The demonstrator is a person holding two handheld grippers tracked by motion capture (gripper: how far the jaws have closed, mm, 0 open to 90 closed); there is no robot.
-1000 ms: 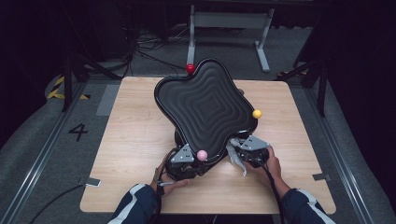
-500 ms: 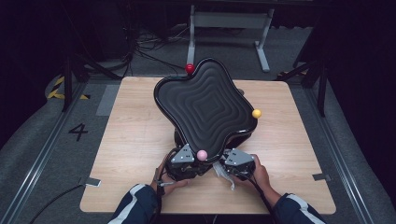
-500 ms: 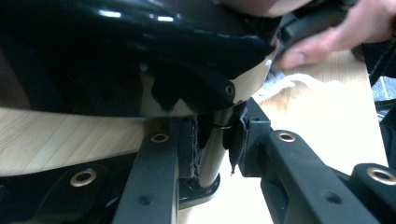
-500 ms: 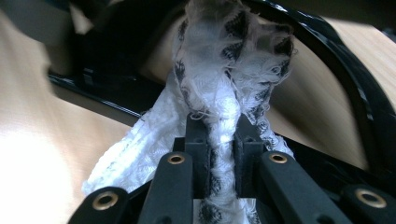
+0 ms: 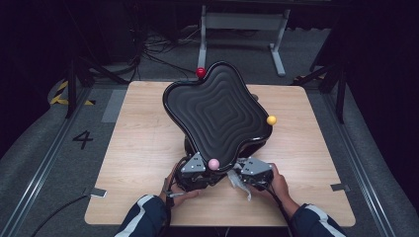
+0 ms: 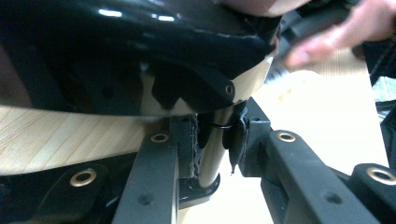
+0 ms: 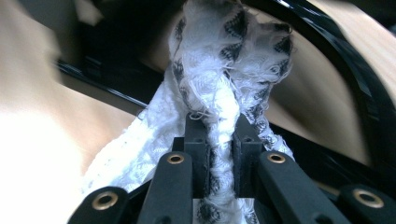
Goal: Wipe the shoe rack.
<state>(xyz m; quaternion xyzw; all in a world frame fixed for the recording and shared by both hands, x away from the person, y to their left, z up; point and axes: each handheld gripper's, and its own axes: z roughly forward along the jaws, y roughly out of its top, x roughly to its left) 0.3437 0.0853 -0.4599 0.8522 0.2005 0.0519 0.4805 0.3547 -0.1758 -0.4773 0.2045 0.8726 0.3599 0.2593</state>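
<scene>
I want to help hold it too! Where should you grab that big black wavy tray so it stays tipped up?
Probably by its leg, low down, from the person's side. The tray is wide and smooth-rimmed, but the slim upright leg under its near corner fits between two jaws. The left gripper is shut on it there, while the right gripper pinches a white cloth.

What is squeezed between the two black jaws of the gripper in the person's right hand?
A bunched white cloth, pinched between the jaws of the right gripper; the right gripper view shows it, with the black tray just beyond.
</scene>
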